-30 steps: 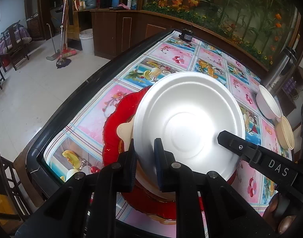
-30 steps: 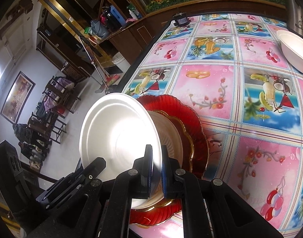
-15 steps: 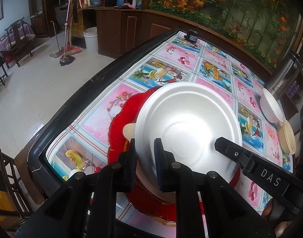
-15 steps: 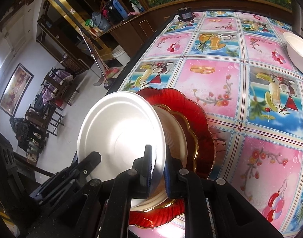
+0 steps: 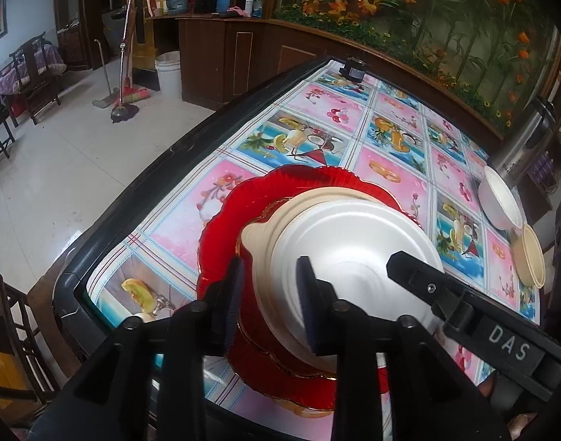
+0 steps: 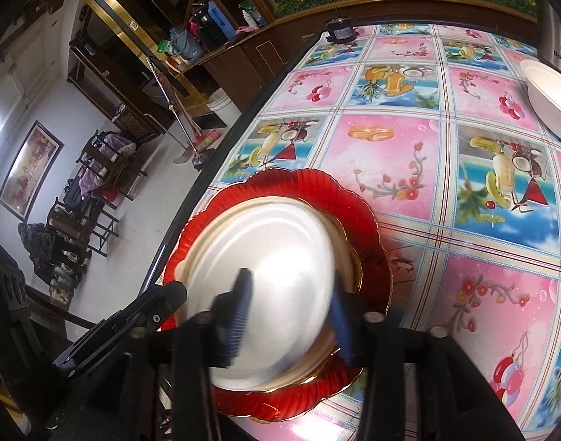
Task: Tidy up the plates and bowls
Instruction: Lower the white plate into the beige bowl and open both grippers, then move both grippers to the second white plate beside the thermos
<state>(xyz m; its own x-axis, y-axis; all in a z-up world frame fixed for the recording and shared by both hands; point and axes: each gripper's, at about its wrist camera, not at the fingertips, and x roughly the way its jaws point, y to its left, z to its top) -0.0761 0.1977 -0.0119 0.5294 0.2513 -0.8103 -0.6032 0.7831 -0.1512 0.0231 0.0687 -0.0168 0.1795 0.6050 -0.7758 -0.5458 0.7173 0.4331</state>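
A white plate (image 5: pixel 353 242) (image 6: pixel 265 268) lies on a stack: a cream plate (image 5: pixel 258 235) and a gold-rimmed brown plate on a large red scalloped plate (image 5: pixel 229 220) (image 6: pixel 353 198), near the table's left front corner. My left gripper (image 5: pixel 269 294) is open, its fingers either side of the white plate's near rim. My right gripper (image 6: pixel 291 316) is open and blurred, its fingers spread over the plate's near edge. The right gripper's finger (image 5: pixel 427 286) crosses the left wrist view.
A white bowl (image 5: pixel 499 202) (image 6: pixel 552 103) and a cream bowl (image 5: pixel 532 257) stand at the table's right side by a steel flask (image 5: pixel 526 136). A small dark object (image 6: pixel 339 29) sits at the far edge. The table's black rim (image 5: pixel 140 183) runs left; chairs stand beyond.
The white plate was held tilted up in both shut grippers. It now lies flat on the stack, and both grippers have opened and let it go.
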